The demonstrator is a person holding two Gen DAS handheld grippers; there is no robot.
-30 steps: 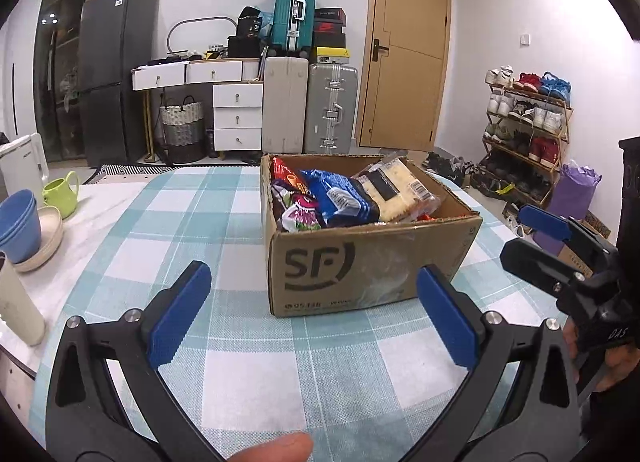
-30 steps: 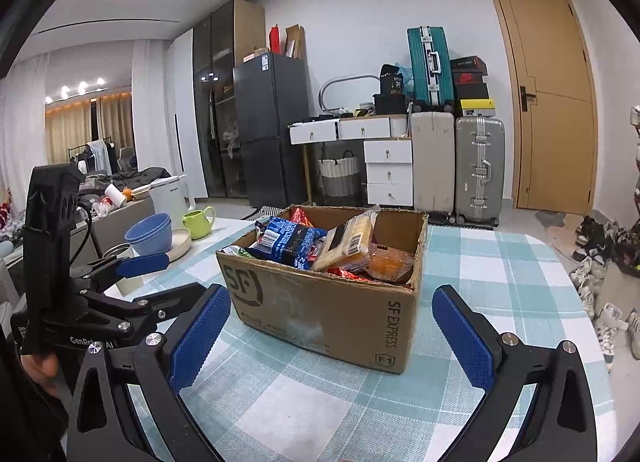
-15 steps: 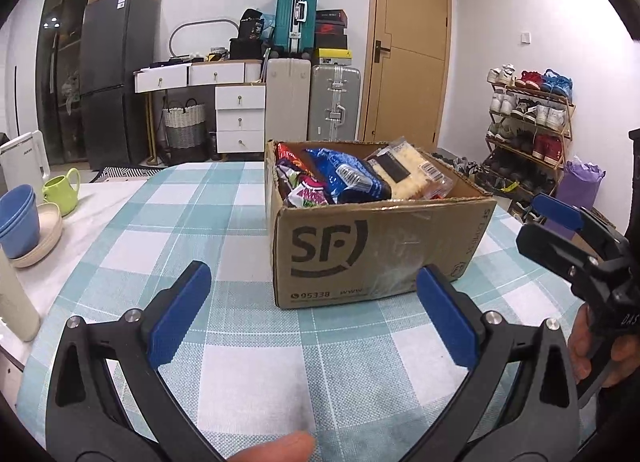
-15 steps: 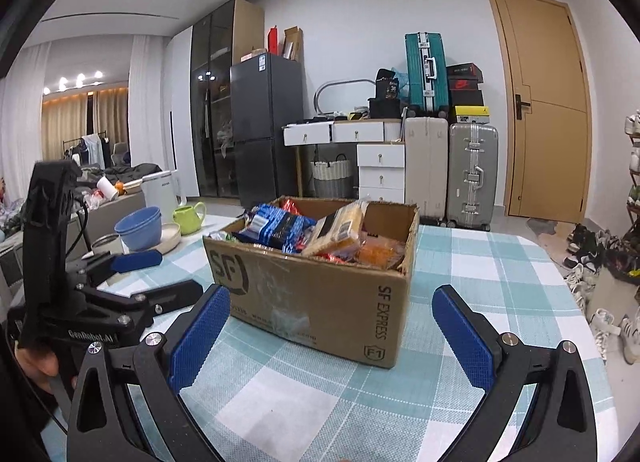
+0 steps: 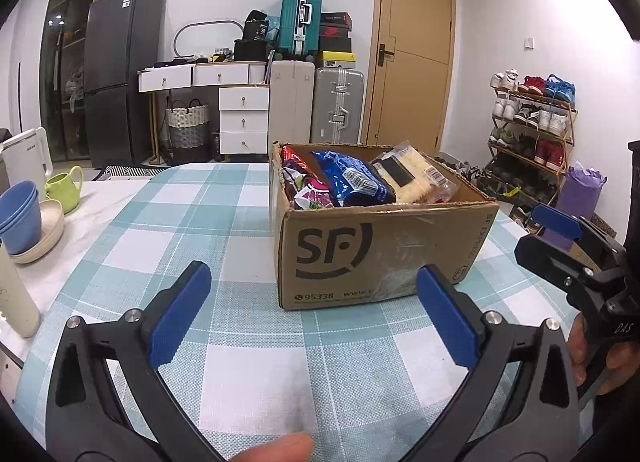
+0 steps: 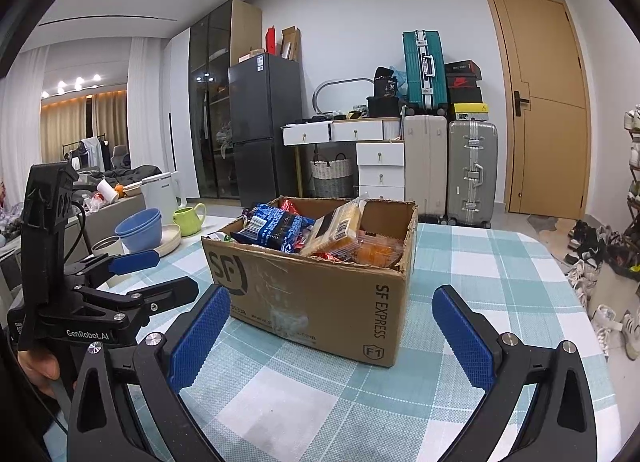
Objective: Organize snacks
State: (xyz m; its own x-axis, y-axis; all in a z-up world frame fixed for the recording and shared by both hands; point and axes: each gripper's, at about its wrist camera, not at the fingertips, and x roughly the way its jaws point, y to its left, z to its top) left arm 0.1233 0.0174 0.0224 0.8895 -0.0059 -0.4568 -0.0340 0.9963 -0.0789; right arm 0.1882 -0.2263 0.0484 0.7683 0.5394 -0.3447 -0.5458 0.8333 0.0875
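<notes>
A brown cardboard SF box stands on the checked tablecloth, filled with snack packets: a blue bag, a pale yellow pack, purple and red packets, and an orange pack. My left gripper hovers open just in front of the box, nothing between its blue pads. My right gripper is open too, facing the box's corner from the near right. Each gripper shows in the other's view, held by a hand.
At the table's left edge stand stacked blue bowls on a cream plate, a green mug, a white kettle and a cream bottle. Beyond the table are a fridge, drawers, suitcases, a door and a shoe rack.
Both grippers have sunk lower and drawn closer to the box, so it looms larger and its contents show less from above. Both have stayed open.
</notes>
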